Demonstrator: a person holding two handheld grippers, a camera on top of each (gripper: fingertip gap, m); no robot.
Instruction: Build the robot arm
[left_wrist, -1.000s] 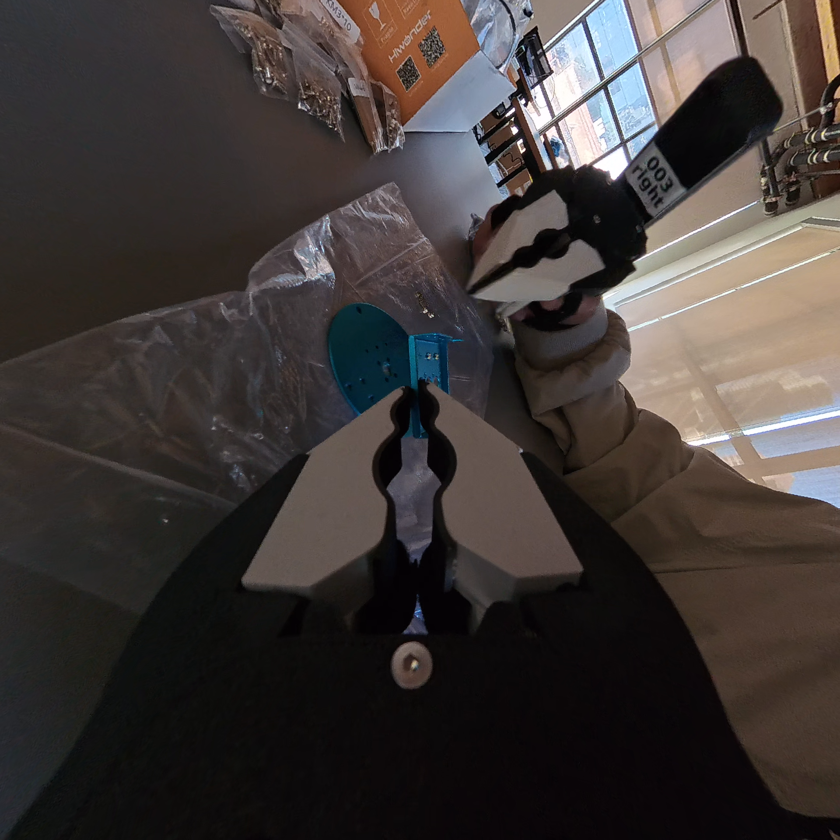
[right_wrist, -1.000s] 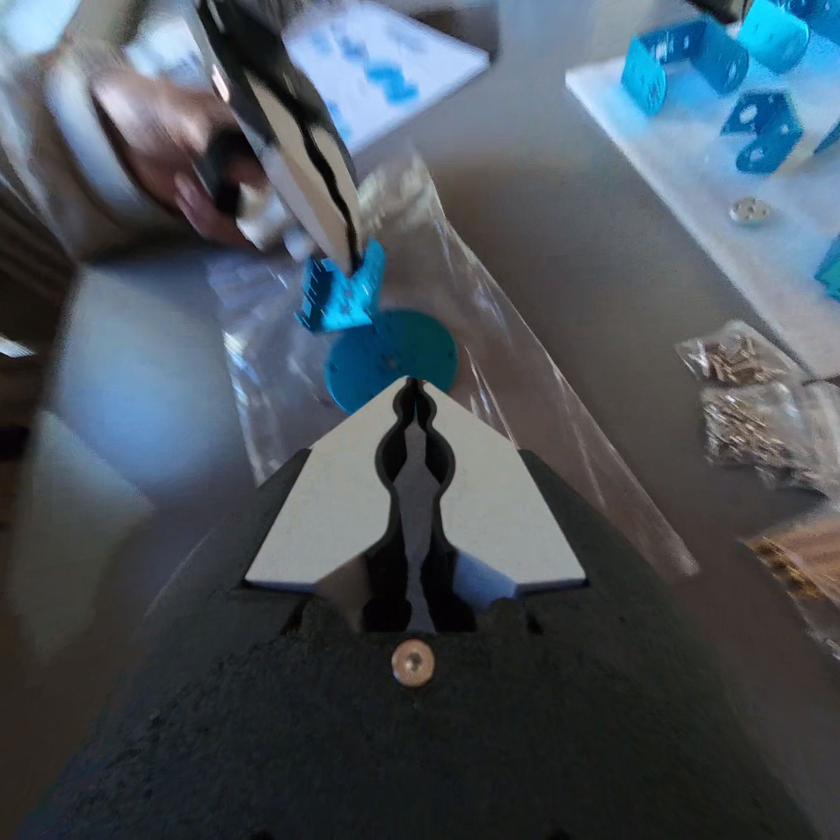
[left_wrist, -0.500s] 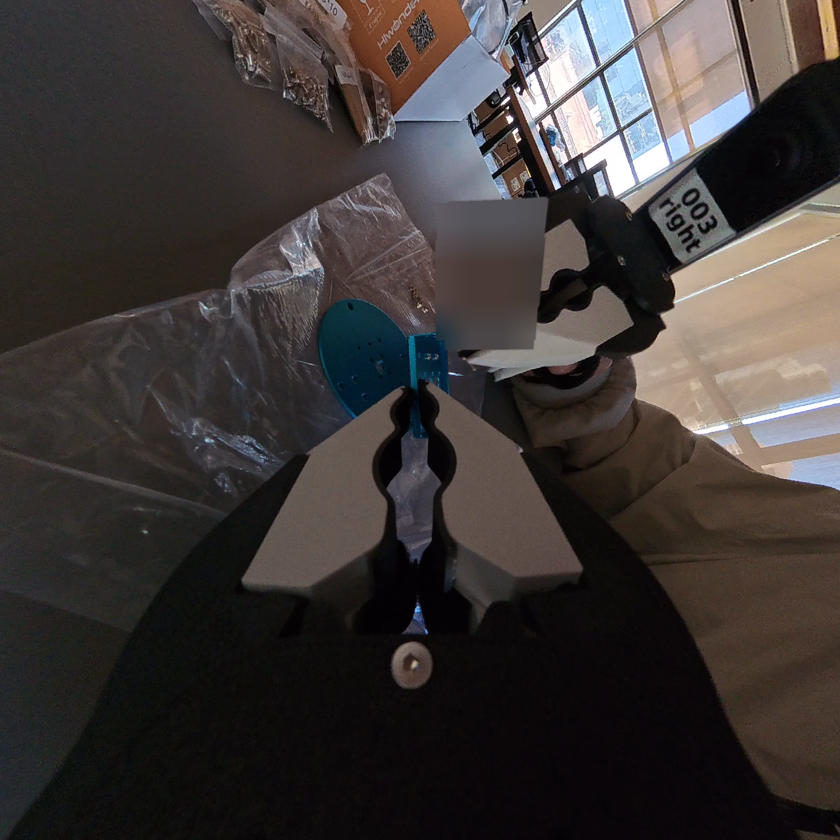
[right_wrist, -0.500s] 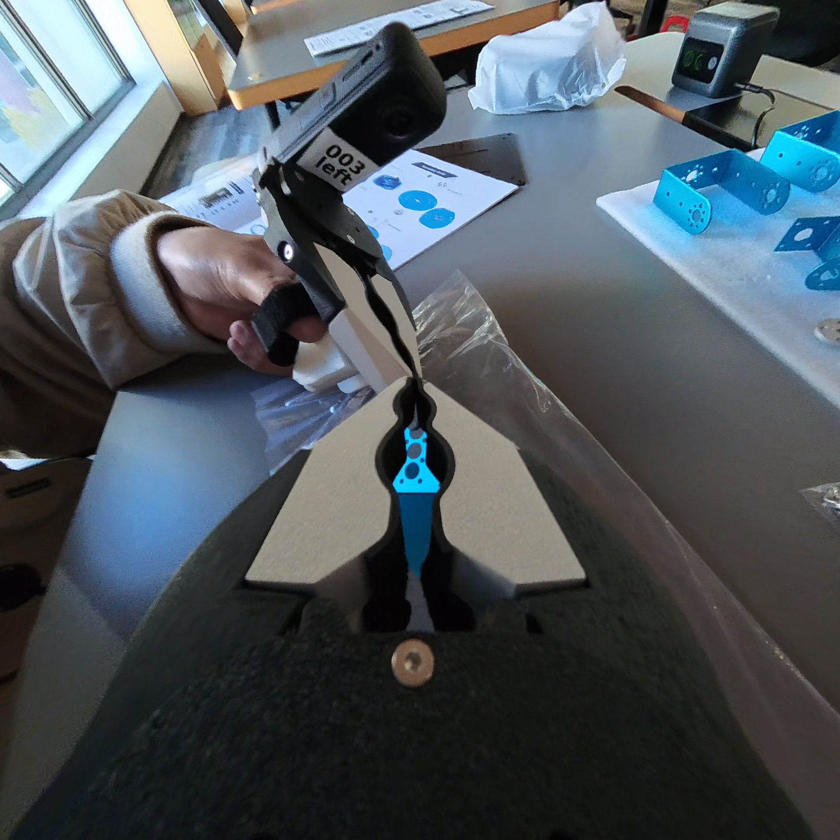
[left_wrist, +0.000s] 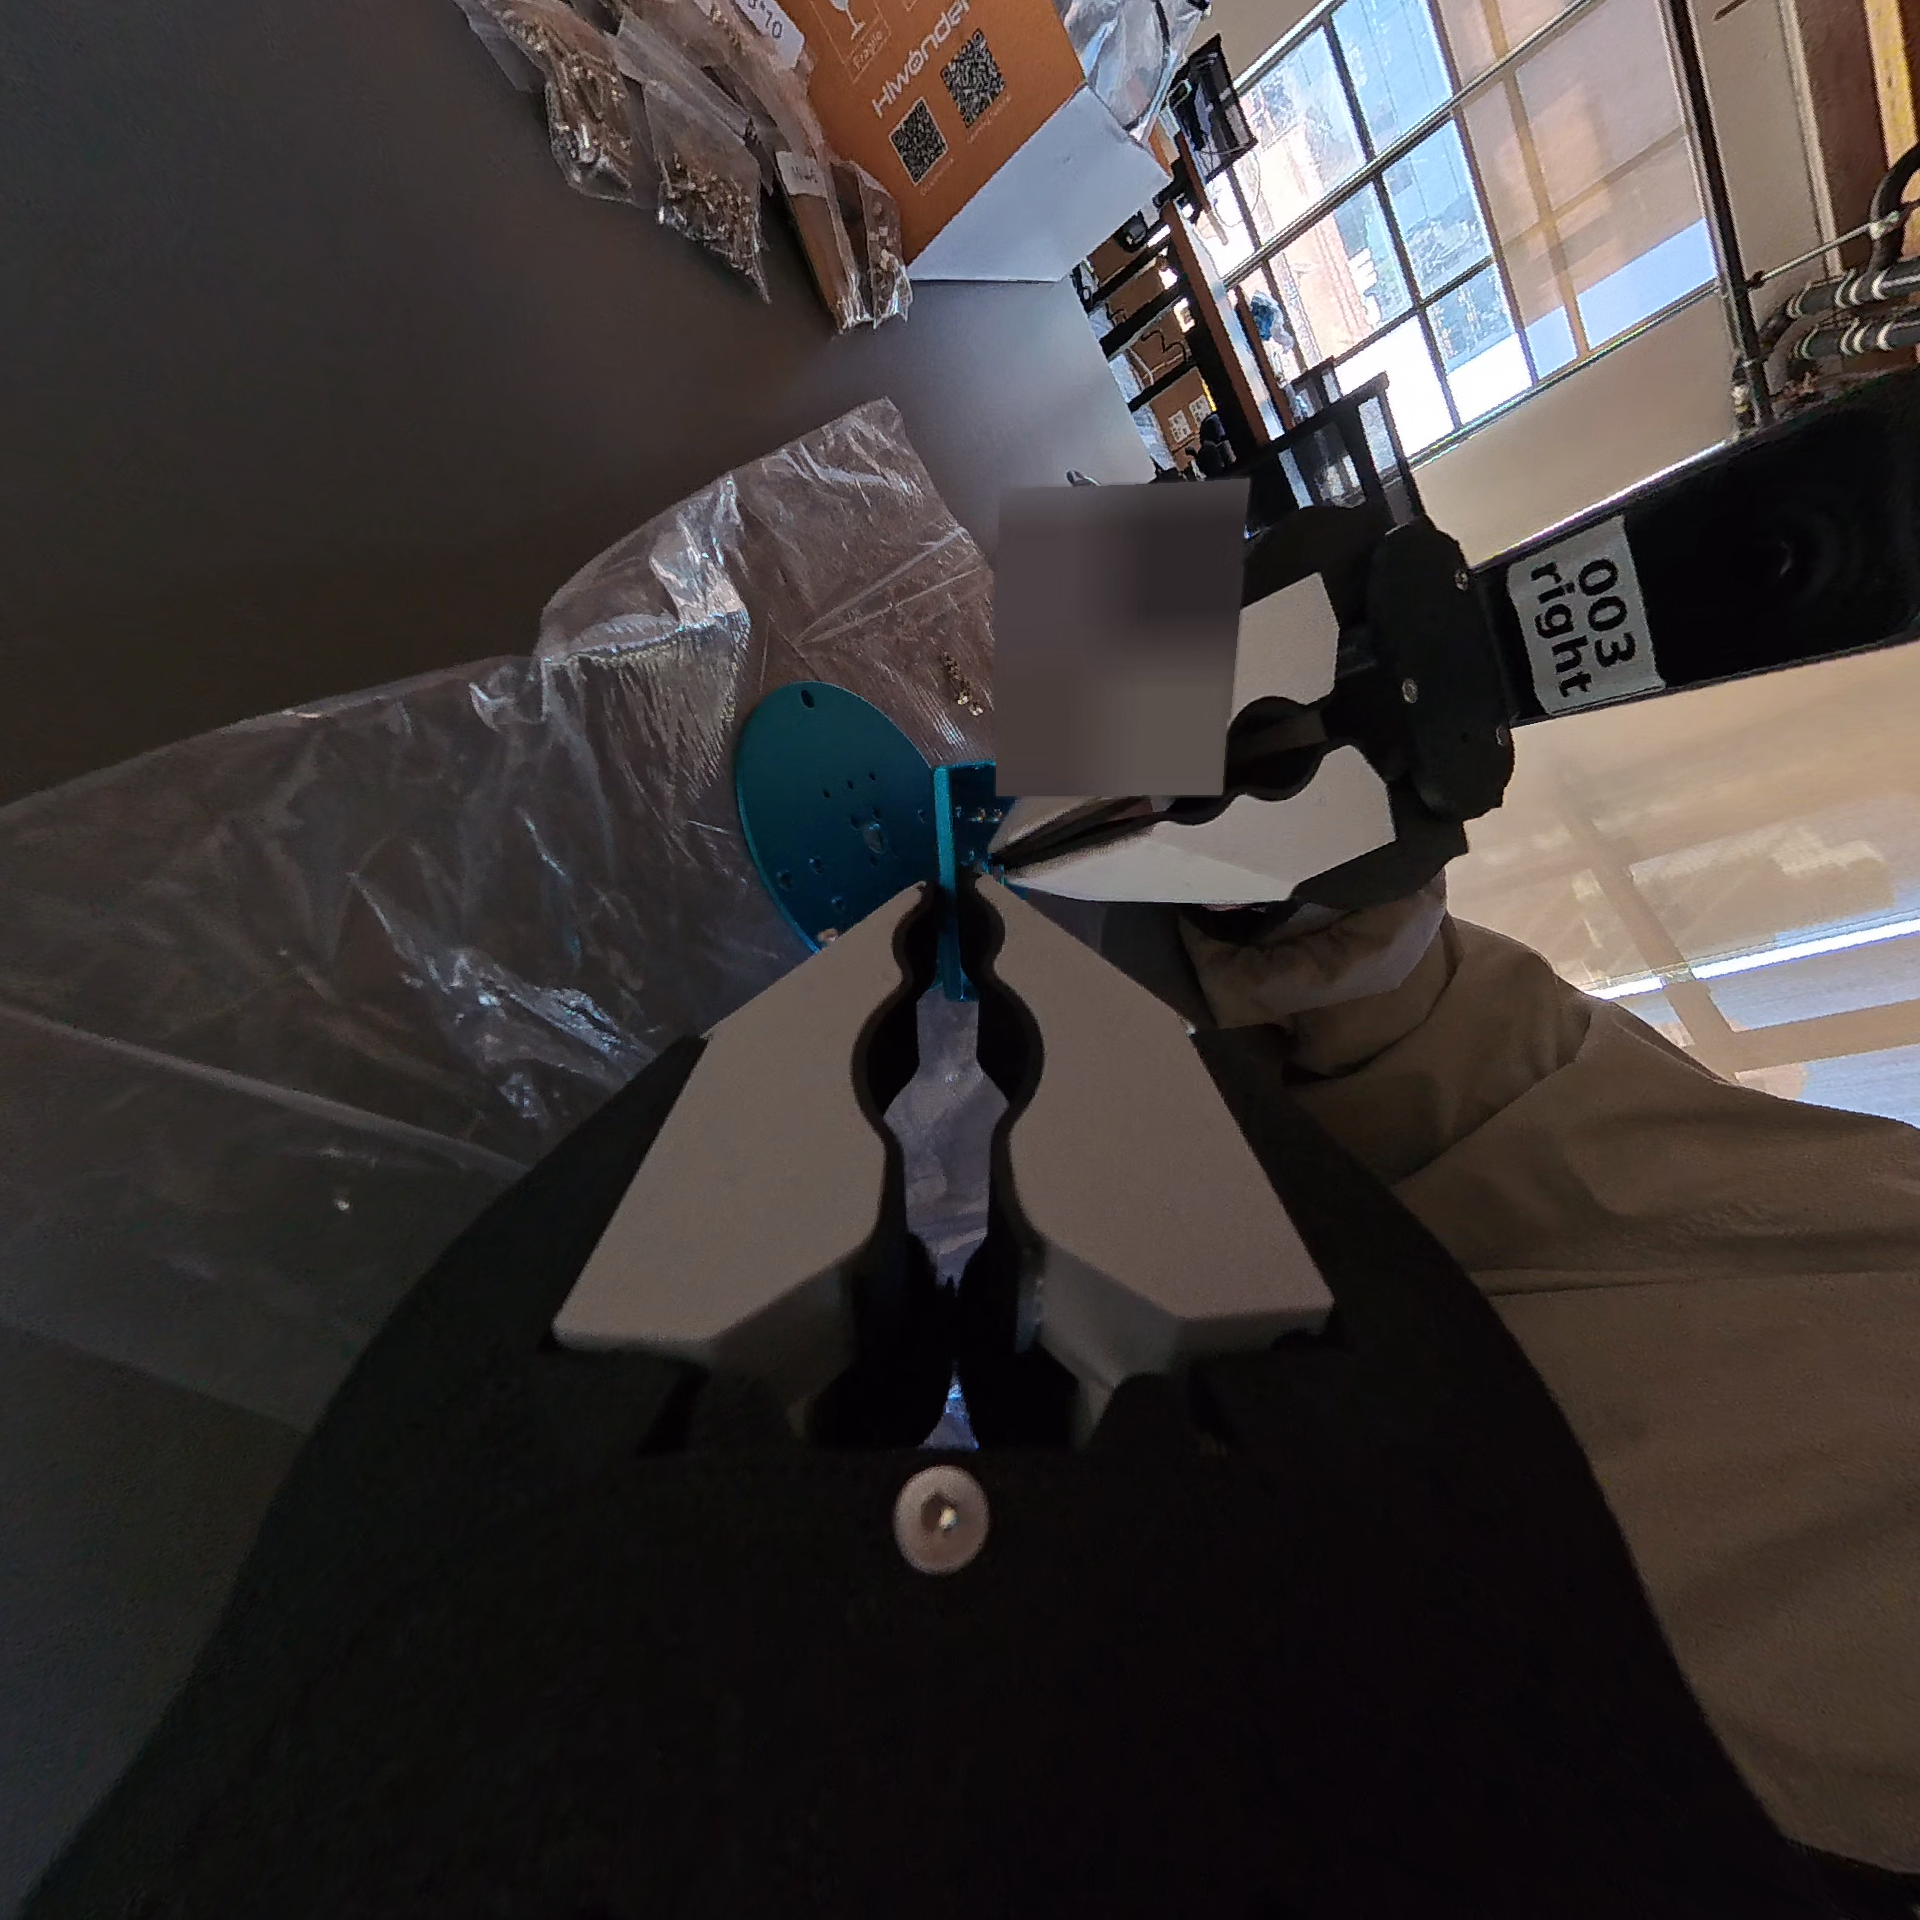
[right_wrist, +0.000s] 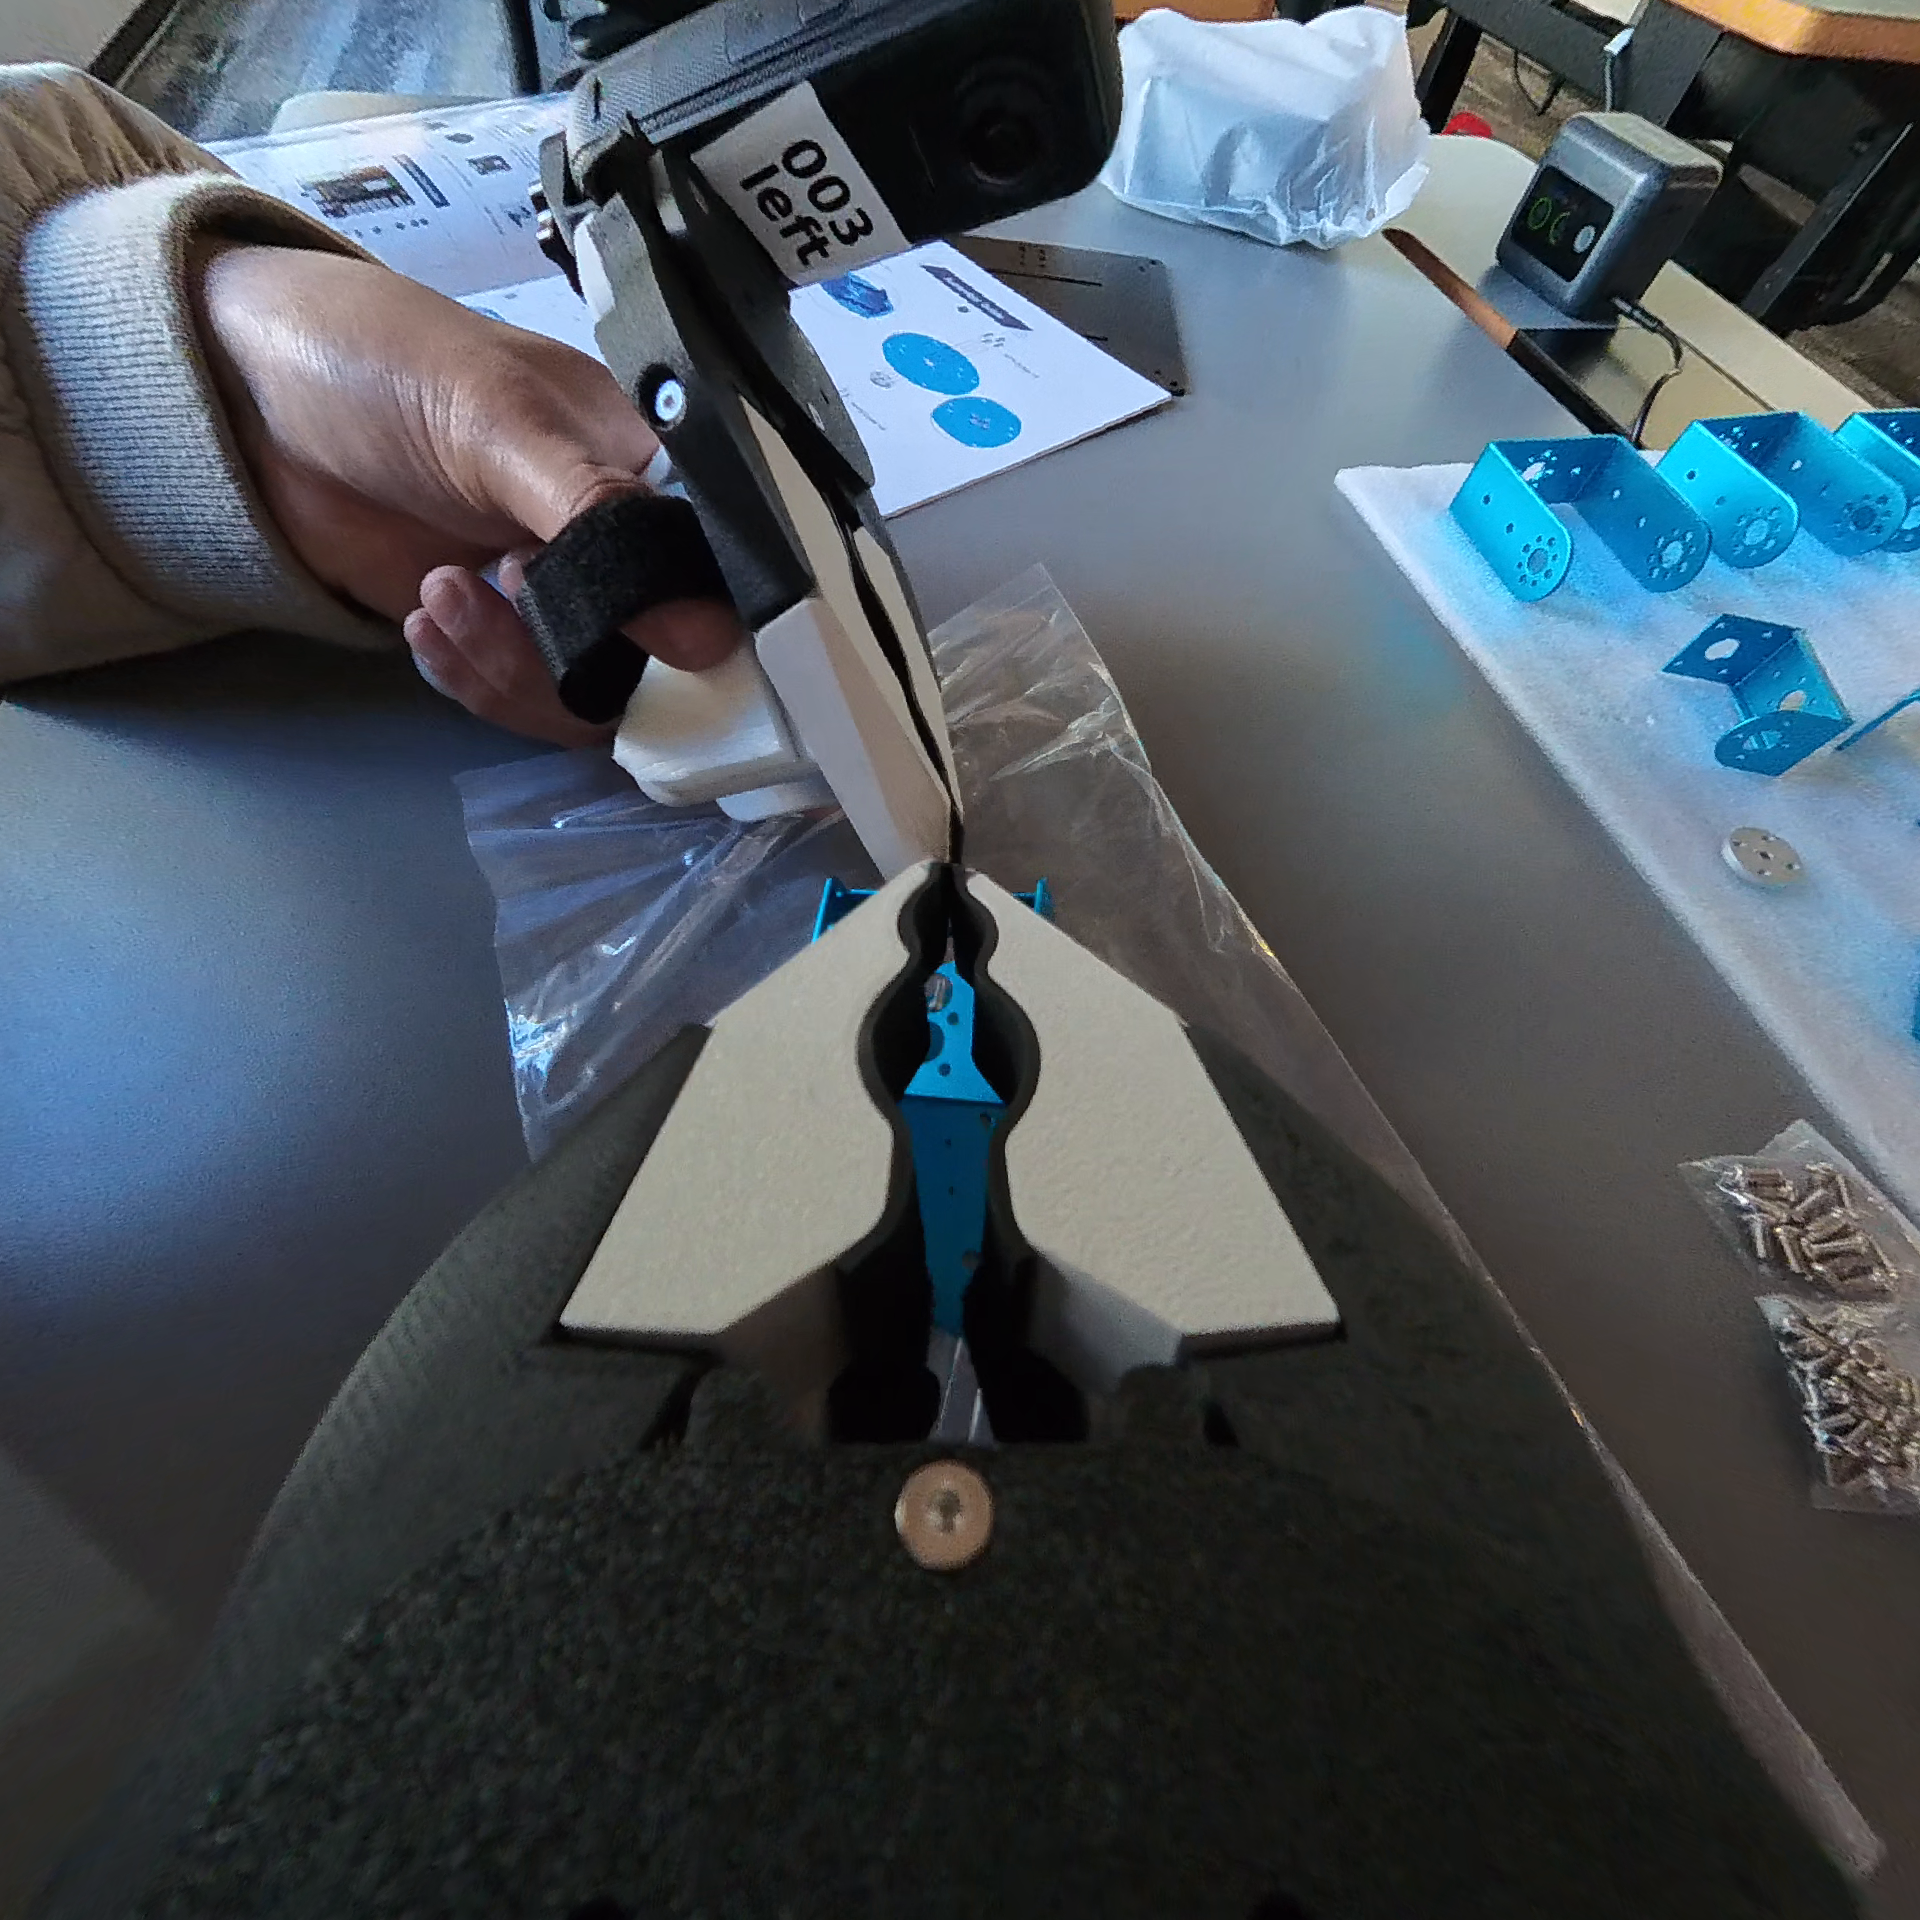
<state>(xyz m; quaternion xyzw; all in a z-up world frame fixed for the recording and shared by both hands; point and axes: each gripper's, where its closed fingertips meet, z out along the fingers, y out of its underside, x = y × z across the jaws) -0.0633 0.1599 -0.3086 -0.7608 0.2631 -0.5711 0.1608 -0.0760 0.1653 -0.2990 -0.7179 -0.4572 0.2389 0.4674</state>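
Observation:
My left gripper (left_wrist: 951, 894) is shut on a small blue metal bracket (left_wrist: 971, 821), holding it upright over a blue round disc (left_wrist: 821, 821) that lies on a clear plastic bag (left_wrist: 416, 883). My right gripper (right_wrist: 948, 878) is shut, and its tips meet the tips of the left gripper (right_wrist: 940, 810) at the bracket (right_wrist: 951, 1132), which shows through the gap between its fingers. In the left wrist view the right gripper (left_wrist: 1003, 864) comes in from the right and touches the bracket's edge. Whether it pinches anything small, I cannot tell.
A white foam tray (right_wrist: 1558, 665) with several blue brackets stands at the right, with a small metal disc (right_wrist: 1759, 854) on it. Bags of screws (right_wrist: 1829, 1320) lie near it. An instruction sheet (right_wrist: 997, 384) and an orange box (left_wrist: 935, 94) lie farther off. Less than 4 cm separates the two grippers' tips.
My right gripper has come down from the air to the bracket, tip to tip with the left gripper. The left gripper has kept its hold and barely moved.

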